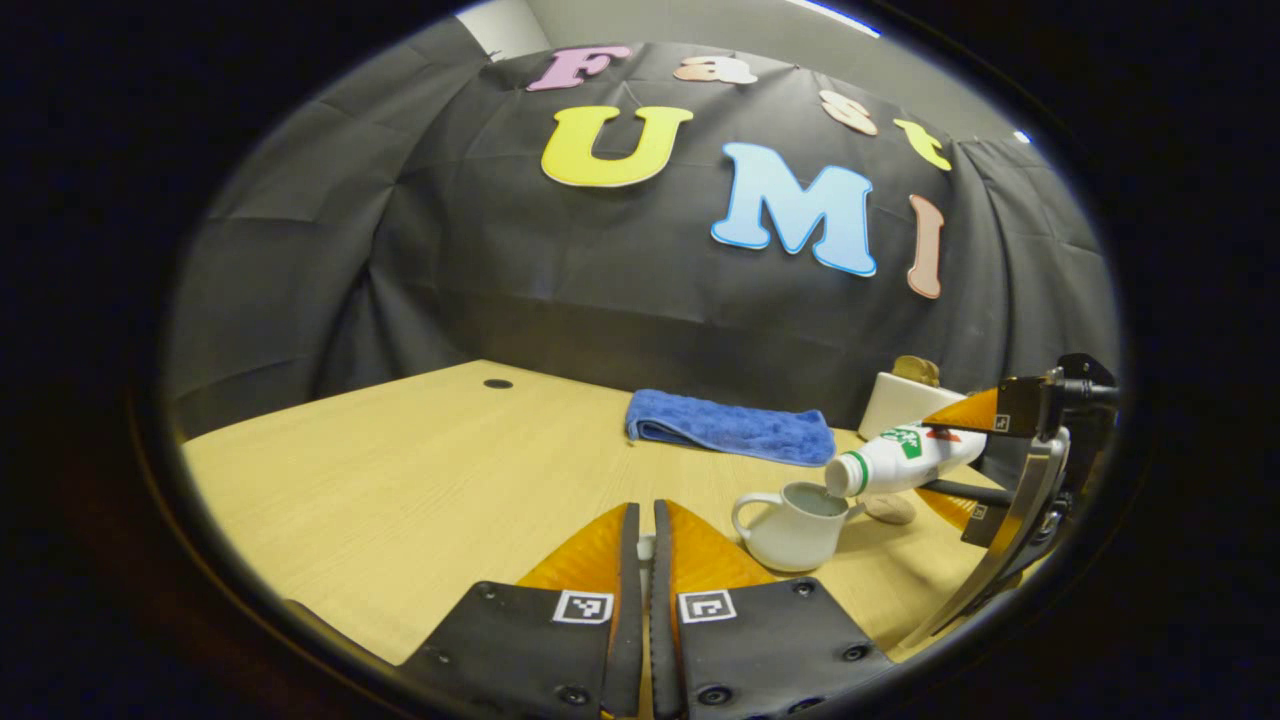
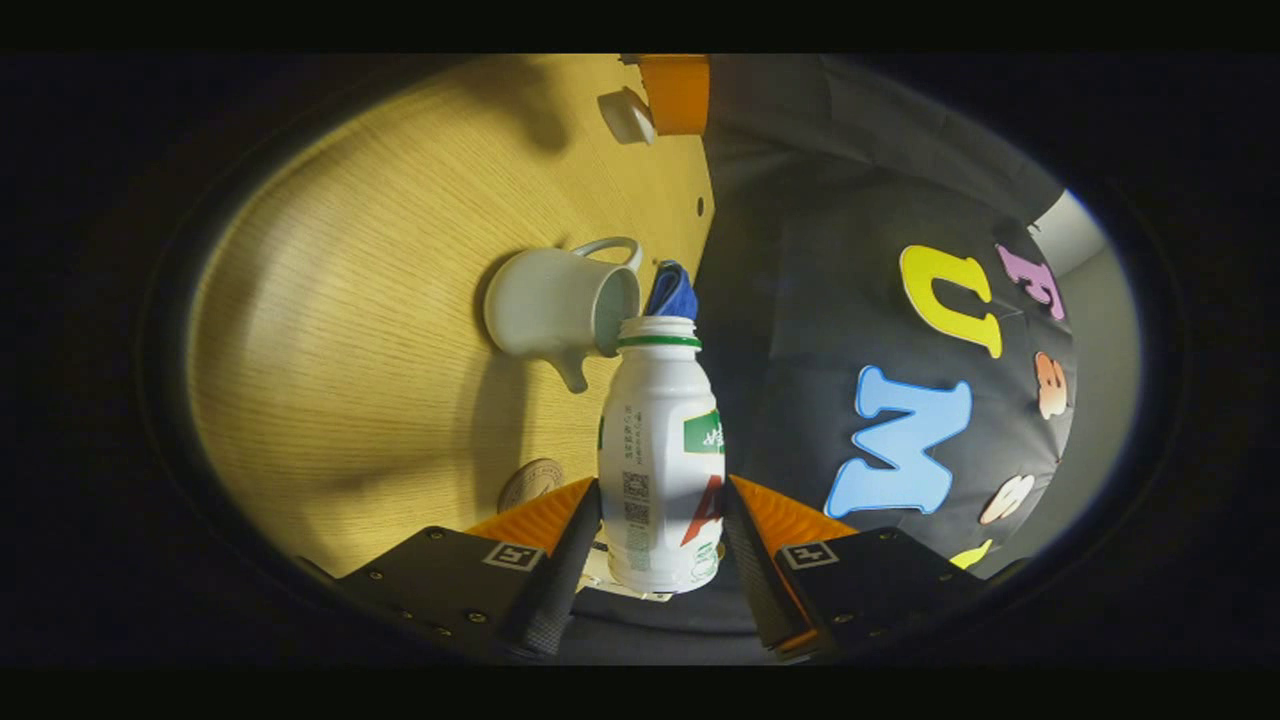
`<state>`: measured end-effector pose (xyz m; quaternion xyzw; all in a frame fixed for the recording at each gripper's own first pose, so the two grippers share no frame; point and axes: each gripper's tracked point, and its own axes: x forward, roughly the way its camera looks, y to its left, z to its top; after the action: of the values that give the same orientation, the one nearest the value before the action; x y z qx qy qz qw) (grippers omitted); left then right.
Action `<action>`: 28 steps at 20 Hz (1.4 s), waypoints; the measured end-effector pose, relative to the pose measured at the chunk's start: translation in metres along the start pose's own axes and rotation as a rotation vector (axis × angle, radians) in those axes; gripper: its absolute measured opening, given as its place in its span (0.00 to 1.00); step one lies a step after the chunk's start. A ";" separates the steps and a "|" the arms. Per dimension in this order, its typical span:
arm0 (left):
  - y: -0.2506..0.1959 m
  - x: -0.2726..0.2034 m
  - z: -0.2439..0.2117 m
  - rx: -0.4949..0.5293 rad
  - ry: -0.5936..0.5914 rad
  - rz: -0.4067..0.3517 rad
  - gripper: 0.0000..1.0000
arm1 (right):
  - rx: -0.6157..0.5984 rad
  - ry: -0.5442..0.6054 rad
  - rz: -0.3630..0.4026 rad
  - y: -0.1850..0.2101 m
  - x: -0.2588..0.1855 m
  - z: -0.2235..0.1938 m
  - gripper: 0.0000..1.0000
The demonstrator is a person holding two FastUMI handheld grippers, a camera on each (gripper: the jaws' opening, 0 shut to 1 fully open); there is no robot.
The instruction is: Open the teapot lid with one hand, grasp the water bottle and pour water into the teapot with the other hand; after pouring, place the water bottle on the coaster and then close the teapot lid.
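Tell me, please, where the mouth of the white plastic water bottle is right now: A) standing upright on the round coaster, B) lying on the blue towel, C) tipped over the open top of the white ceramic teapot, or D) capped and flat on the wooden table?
C: the white plastic water bottle, held in the right gripper, is tipped with its mouth at the open rim of the white ceramic teapot.

Bottle mouth over teapot; towel behind on table.
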<state>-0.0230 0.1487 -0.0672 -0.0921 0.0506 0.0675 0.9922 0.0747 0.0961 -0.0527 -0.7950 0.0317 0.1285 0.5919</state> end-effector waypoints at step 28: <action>0.000 -0.001 0.000 0.008 0.003 -0.003 0.10 | -0.052 0.000 0.004 0.001 -0.006 -0.001 0.71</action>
<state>-0.0234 0.1482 -0.0666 -0.0885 0.0523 0.0656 0.9925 0.0690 0.0945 -0.0521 -0.8100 0.0297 0.1306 0.5709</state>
